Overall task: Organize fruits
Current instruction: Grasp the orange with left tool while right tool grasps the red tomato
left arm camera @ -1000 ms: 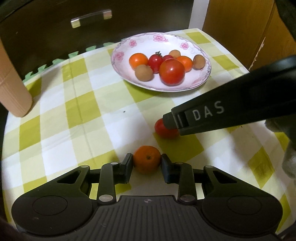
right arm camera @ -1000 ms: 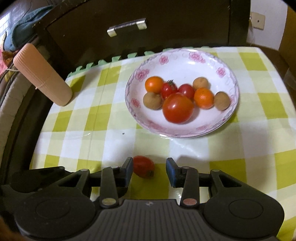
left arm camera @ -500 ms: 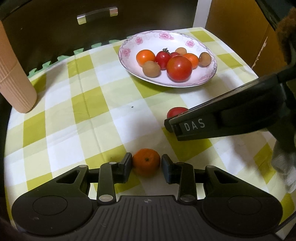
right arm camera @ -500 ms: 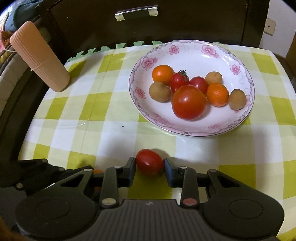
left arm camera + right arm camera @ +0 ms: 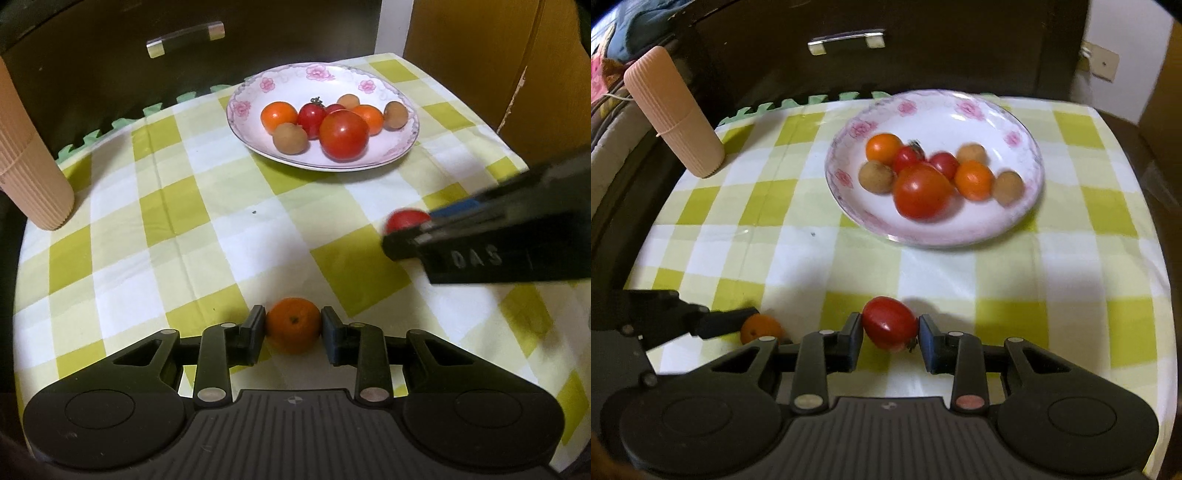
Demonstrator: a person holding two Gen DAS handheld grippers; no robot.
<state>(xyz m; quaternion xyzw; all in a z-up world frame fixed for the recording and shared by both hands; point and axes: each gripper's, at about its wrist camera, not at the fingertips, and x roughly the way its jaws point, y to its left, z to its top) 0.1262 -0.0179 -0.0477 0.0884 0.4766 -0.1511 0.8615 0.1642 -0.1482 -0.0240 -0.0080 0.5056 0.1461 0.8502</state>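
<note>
Orange mandarin (image 5: 293,325) sits low centre in the left wrist view, left gripper (image 5: 293,328) closed on it, pads touching both sides. In the right wrist view the right gripper (image 5: 890,332) holds a small red tomato (image 5: 890,329), also low centre. The flowered plate (image 5: 1015,221), upper centre, already carries seven fruits. I judge the step as carrying both to the plate: I'd keep each squeeze light, lift clear of the checked cloth (image 5: 207,229), and release over a bare patch of plate. Versus half a second ago, the right gripper has swung toward the right frame edge, tomato with it.
</note>
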